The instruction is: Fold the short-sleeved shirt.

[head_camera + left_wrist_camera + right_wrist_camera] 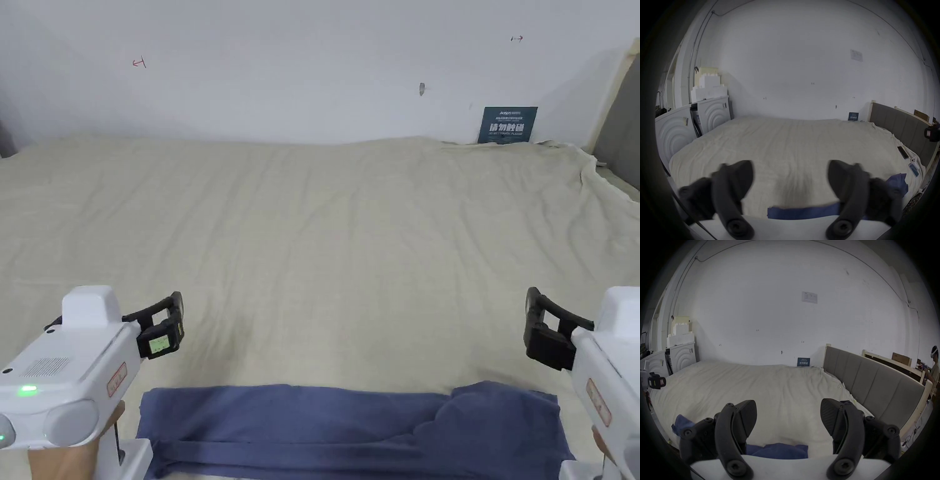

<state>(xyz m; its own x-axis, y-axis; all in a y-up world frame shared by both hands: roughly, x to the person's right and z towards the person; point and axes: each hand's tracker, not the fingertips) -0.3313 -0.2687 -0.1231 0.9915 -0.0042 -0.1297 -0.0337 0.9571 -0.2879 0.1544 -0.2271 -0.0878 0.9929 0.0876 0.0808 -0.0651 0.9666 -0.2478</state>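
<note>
A blue short-sleeved shirt (350,431) lies folded into a long band along the near edge of the bed, its right end bunched a little. My left gripper (165,325) hovers above the band's left end, and my right gripper (540,331) hovers above its right end. Both are open and hold nothing. In the left gripper view the jaws (790,178) stand wide apart over the sheet, with the shirt (802,212) just below them. The right gripper view has its jaws (788,415) apart too, above the shirt (779,451).
The bed, under a cream sheet (325,250), stretches back to a white wall. A grey headboard (875,382) runs along the right side. Phones (903,154) lie near the bed's right edge. White cabinets (688,123) stand at the left. A person (934,369) stands far right.
</note>
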